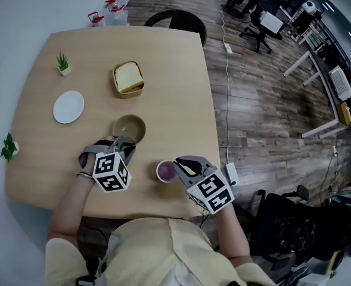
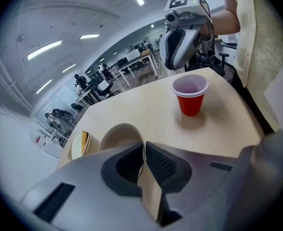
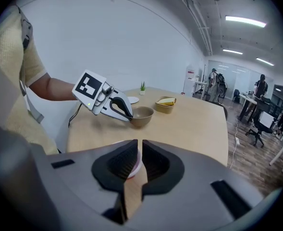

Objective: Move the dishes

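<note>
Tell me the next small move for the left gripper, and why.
Probably lift the bowl a little, straight up. The left gripper is shut on the bowl's near rim, and the bowl looks to be resting on the table. The cup, with the right gripper at its rim, stands close on the right, so rising before any sideways travel seems safer.
</note>
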{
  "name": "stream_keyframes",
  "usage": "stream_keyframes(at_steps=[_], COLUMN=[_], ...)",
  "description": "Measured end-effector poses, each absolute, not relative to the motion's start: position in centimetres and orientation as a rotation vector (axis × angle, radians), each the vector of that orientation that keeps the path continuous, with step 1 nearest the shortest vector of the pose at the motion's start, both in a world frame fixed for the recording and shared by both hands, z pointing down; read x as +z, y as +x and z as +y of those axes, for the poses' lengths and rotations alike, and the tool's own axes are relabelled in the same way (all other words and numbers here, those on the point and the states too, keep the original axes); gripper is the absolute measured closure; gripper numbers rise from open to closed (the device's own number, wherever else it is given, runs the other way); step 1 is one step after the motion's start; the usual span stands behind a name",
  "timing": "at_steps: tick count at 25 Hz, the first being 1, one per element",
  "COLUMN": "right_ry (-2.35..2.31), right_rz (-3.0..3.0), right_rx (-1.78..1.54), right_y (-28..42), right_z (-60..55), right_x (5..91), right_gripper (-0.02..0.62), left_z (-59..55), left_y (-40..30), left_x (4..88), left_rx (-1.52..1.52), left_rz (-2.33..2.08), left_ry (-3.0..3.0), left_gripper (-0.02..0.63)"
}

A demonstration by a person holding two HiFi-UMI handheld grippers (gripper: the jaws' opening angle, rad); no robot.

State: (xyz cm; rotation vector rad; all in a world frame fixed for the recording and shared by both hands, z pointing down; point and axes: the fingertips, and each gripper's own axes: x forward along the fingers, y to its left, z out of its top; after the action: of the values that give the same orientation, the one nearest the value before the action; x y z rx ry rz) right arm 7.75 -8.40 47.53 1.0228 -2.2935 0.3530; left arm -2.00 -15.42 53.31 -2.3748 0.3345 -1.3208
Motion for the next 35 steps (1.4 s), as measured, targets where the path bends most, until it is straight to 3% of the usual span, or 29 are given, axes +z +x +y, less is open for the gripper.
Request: stream_keyframes(at_steps=[24,28,35], right_ry=[1.040,1.046,1.058], right_rz=[-2.288,-2.293,-2.299], right_rx=[0.405,0.402,0.398], right_y=[8.2,8.2,8.3], right_z=[-8.1,-8.2,-8.6], right_x=[48.6,48.5,48.3], right_gripper=[0.554,0.554,0.554], left_z=[-9.8,-9.5,-10.7], left_y=[1.0,1.0,0.1], left_x=[54.9,54.1,51.3], left_rx=[-1.214,-1.161,-1.037], left_rz=[0.153,0.199,0.404], left_ry=[-2.411,-2.531,-2.710], left_gripper=[0.570,0.493,0.466])
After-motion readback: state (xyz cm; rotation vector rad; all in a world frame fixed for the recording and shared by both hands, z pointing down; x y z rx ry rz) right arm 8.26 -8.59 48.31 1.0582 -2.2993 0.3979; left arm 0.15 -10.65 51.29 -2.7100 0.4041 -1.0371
